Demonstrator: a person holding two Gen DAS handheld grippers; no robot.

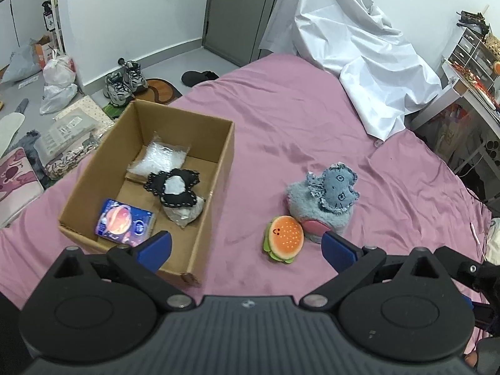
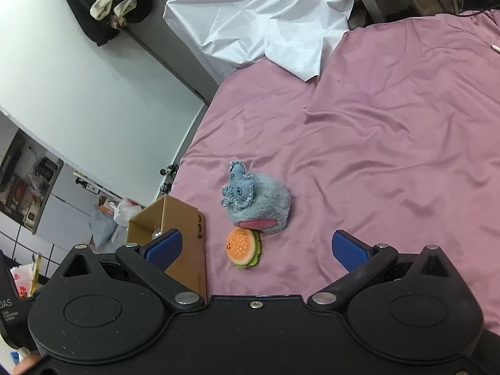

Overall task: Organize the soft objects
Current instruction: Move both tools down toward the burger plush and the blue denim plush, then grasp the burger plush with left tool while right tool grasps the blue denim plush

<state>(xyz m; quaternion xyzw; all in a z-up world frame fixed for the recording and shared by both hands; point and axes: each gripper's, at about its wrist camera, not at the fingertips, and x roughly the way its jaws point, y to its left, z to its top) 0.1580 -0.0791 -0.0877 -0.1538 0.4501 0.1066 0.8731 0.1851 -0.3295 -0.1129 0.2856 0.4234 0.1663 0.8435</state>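
A cardboard box (image 1: 215, 162) (image 2: 184, 218) stands on the pink bed sheet (image 1: 297, 118) (image 2: 390, 125). Inside lie a black-and-white plush (image 1: 173, 186), a blue tissue pack (image 1: 125, 222) and two clear bags of white filling (image 1: 162, 157). To its right on the sheet sit a small burger plush (image 1: 286, 237) (image 2: 242, 248) and, touching it, a grey-blue fluffy plush (image 1: 325, 198) (image 2: 257, 200). My left gripper (image 1: 247, 247) is open above the box's near corner, holding nothing. My right gripper (image 2: 256, 247) is open too, with the burger plush lying just beyond its fingers.
A crumpled white sheet (image 1: 353, 50) (image 2: 265, 22) is heaped at the bed's far end. On the floor past the box are sneakers (image 1: 125, 82), plastic bags (image 1: 59, 84) and packages. A desk with drawers (image 1: 468, 72) stands right of the bed.
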